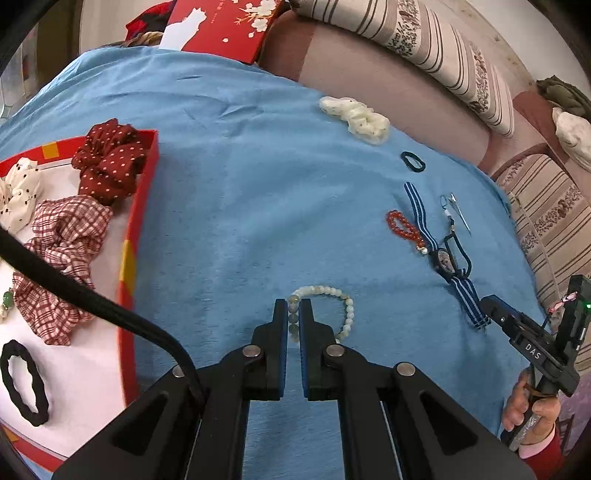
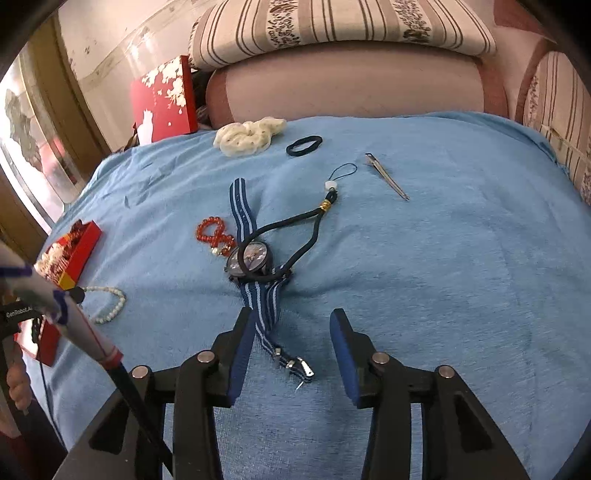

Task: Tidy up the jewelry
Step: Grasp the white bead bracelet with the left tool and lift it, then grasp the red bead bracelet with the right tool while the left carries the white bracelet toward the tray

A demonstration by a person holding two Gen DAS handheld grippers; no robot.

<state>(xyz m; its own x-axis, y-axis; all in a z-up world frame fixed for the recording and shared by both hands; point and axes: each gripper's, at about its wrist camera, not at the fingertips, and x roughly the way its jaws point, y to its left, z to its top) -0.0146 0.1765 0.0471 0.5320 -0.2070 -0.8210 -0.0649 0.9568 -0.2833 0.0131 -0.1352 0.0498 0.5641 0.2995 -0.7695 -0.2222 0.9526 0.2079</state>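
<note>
My left gripper (image 1: 293, 314) is shut on the near-left side of a pale green bead bracelet (image 1: 343, 301) lying on the blue cloth; the bracelet also shows in the right wrist view (image 2: 110, 306). A red box (image 1: 138, 229) at the left holds several scrunchies and a black hair tie. My right gripper (image 2: 291, 325) is open, low over the buckle end of a blue striped watch (image 2: 251, 256), whose strap lies between its fingers. A black cord charm (image 2: 314, 225) lies across the watch. A red bead bracelet (image 2: 212, 230) lies left of the watch.
A cream scrunchie (image 2: 251, 136), a black hair tie (image 2: 304, 144) and a silver hair clip (image 2: 388, 176) lie farther back on the cloth. A red flowered box (image 2: 162, 101) leans at the back left. Striped sofa cushions (image 2: 332, 26) stand behind.
</note>
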